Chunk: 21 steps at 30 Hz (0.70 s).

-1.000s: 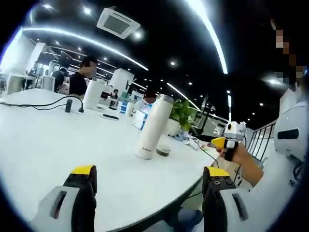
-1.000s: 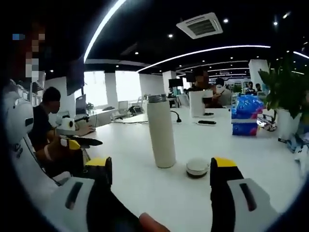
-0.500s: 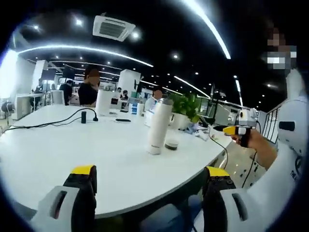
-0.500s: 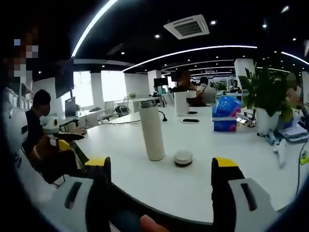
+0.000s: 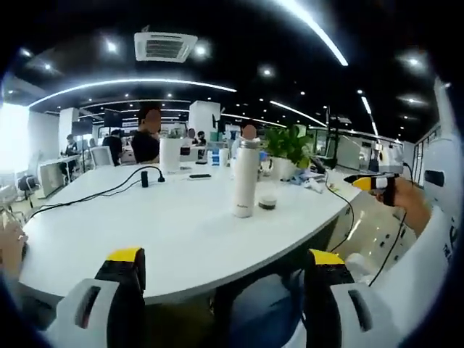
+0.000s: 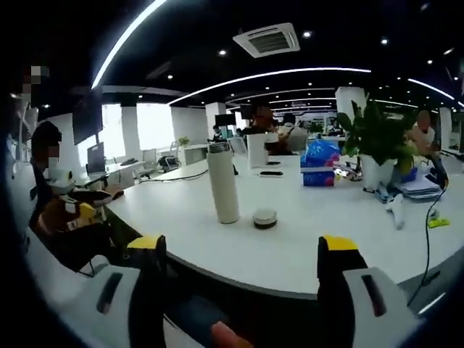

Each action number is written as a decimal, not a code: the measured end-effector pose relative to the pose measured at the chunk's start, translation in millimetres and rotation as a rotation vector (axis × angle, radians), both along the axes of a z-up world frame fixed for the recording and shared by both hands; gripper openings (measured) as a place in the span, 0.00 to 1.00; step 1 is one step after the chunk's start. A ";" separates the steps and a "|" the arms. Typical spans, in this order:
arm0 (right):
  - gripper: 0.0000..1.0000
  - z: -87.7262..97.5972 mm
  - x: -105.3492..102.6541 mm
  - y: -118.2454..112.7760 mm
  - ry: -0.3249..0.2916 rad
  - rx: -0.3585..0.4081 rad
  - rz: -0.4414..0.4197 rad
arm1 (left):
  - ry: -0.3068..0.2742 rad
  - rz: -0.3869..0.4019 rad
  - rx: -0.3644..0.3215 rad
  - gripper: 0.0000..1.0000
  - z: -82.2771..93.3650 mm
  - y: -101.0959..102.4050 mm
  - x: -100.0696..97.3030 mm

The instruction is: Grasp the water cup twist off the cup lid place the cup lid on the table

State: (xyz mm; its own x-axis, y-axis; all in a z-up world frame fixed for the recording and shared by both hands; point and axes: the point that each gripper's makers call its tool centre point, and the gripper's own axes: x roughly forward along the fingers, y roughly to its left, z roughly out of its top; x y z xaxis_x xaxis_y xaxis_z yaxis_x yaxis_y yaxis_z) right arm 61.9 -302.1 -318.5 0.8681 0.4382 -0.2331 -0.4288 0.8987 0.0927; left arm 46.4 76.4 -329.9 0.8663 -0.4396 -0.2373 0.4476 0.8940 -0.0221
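— Where is the water cup point(image 5: 246, 178)?
— Upright on the white table point(image 5: 145, 225), at 12 o'clock from the left gripper point(image 5: 221, 259); the cup lid point(image 5: 267, 203) lies just beside it at 3 o'clock.
— And the grippers?
— Left jaws spread wide, empty. Right gripper point(image 6: 241, 248) likewise wide, the cup point(image 6: 222, 183) and lid point(image 6: 264, 217) well ahead.

An open office under a dark ceiling point(image 6: 217, 29) with long light strips point(image 6: 290, 74) and a vent point(image 6: 267, 39). White worktop point(image 5: 167, 225) in front; bright windows point(image 6: 148, 123) far left, potted plant point(image 6: 377, 138) right.
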 end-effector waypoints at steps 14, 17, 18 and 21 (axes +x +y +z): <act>0.86 3.7 -12.0 8.5 -0.019 -0.001 -0.005 | -0.026 -0.048 -0.068 0.90 6.1 -11.8 -3.3; 0.86 4.9 -10.9 10.4 -0.023 0.001 0.002 | -0.029 -0.043 -0.077 0.89 6.6 -10.4 -1.6; 0.86 5.0 -10.4 11.0 -0.023 0.003 0.003 | -0.030 -0.044 -0.078 0.89 6.5 -10.4 -1.3; 0.86 4.6 -9.6 12.2 -0.022 0.009 0.006 | -0.022 -0.044 -0.078 0.89 5.0 -11.0 -0.2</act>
State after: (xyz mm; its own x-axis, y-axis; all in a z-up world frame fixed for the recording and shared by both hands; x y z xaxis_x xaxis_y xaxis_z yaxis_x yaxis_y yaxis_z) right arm 52.3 -289.9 -314.0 0.8705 0.4453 -0.2097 -0.4361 0.8953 0.0908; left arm 46.2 65.4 -324.9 0.8501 -0.4940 -0.1822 0.4879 0.8692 -0.0802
